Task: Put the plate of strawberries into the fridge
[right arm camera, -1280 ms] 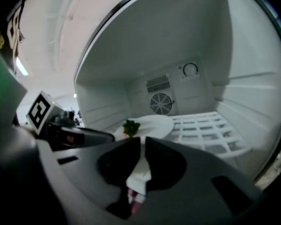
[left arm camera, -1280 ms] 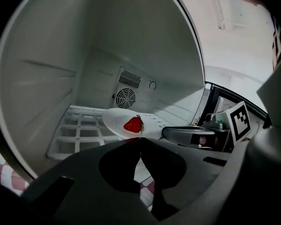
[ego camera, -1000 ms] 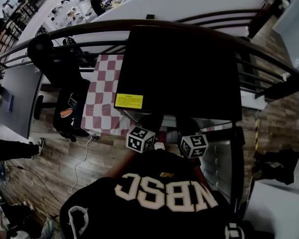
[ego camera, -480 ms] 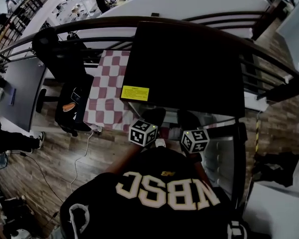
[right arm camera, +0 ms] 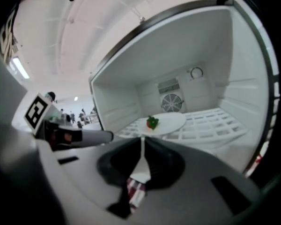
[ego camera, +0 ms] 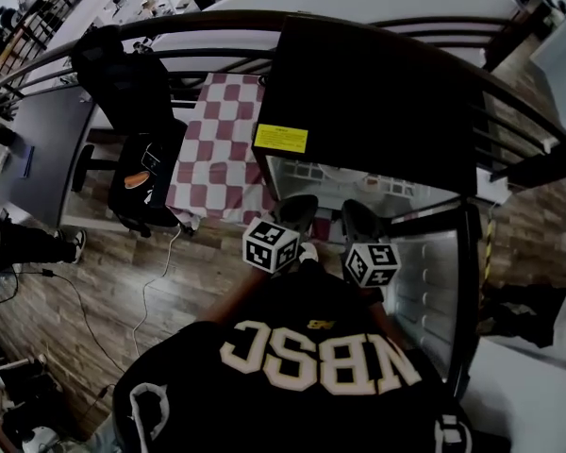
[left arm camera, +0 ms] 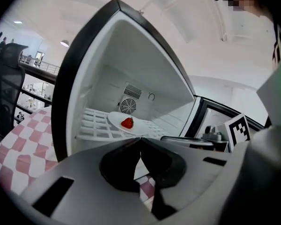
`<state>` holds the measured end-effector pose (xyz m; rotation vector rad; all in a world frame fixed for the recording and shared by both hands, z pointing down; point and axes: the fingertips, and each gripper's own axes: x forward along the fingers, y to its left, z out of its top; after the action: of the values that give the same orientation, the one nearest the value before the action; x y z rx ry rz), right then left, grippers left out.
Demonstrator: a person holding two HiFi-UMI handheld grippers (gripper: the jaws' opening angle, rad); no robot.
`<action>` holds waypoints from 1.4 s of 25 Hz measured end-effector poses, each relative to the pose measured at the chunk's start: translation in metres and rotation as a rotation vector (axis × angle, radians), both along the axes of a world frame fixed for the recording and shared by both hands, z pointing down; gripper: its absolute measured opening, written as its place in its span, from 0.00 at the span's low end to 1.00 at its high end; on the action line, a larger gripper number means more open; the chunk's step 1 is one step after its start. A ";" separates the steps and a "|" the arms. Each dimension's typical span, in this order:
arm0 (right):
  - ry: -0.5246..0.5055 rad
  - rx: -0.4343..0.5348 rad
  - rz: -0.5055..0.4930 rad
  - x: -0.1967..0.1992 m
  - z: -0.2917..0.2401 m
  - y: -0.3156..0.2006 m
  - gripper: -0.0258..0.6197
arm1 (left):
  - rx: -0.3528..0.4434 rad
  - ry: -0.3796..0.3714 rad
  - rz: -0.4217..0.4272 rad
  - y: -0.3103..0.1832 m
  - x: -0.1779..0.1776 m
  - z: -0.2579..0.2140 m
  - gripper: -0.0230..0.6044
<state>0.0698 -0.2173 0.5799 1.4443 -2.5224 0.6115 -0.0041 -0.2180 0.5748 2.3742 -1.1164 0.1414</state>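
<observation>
Fridge [ego camera: 358, 83]: smooth black casing with a dull sheen, carrying a flat yellow label [ego camera: 282, 139]. Lining [left arm camera: 145, 64]: smooth white plastic. Shelf [left arm camera: 96, 125]: white slatted grid. Plate [left arm camera: 141, 128] — glossy white. Strawberry [left arm camera: 127, 123] — shiny red. Checked cloth [ego camera: 217, 149]: matt fabric. Floor [ego camera: 104, 281]: wood-look planks.

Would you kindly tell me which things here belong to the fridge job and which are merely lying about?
Job: white round plate; red strawberry on it; black fridge with white inside, door open.
Lying about: red-and-white checked cloth; black office chair; dark grey desk.
</observation>
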 end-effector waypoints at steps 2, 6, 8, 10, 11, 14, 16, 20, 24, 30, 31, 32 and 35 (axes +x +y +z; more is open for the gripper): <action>0.009 0.035 0.030 0.003 -0.011 0.008 0.09 | 0.044 -0.015 -0.002 0.008 -0.005 -0.010 0.07; 0.022 0.081 0.055 0.003 -0.032 0.025 0.09 | 0.125 -0.043 -0.006 0.022 -0.014 -0.033 0.07; 0.022 0.084 0.057 0.001 -0.040 0.031 0.08 | 0.157 -0.043 -0.008 0.028 -0.017 -0.046 0.06; 0.014 0.103 0.053 -0.002 -0.053 0.027 0.08 | 0.192 -0.039 -0.006 0.027 -0.018 -0.058 0.06; 0.013 0.129 0.049 -0.004 -0.064 0.023 0.08 | 0.209 -0.036 -0.005 0.025 -0.018 -0.066 0.06; 0.019 0.228 0.040 -0.010 -0.101 0.019 0.08 | 0.255 -0.039 -0.002 0.023 -0.018 -0.086 0.06; 0.001 0.258 0.051 -0.011 -0.116 0.024 0.08 | 0.290 -0.056 -0.004 0.027 -0.018 -0.098 0.06; -0.015 0.261 0.073 -0.012 -0.120 0.039 0.08 | 0.343 -0.061 -0.015 0.039 -0.016 -0.120 0.06; 0.020 0.237 0.115 -0.003 -0.104 0.046 0.08 | 0.342 -0.047 -0.034 0.045 -0.017 -0.118 0.06; 0.022 0.218 0.127 0.003 -0.095 0.052 0.08 | 0.297 -0.031 -0.047 0.051 -0.018 -0.100 0.06; 0.022 0.218 0.124 0.003 -0.095 0.052 0.08 | 0.294 -0.031 -0.046 0.052 -0.017 -0.099 0.06; 0.021 0.218 0.120 0.002 -0.094 0.053 0.08 | 0.292 -0.030 -0.045 0.052 -0.016 -0.098 0.06; 0.019 0.214 0.110 0.001 -0.093 0.052 0.08 | 0.287 -0.028 -0.051 0.049 -0.015 -0.095 0.06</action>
<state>0.0710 -0.1658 0.4873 1.6602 -2.5725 0.3489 -0.0191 -0.1688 0.4794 2.5967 -1.2839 -0.0042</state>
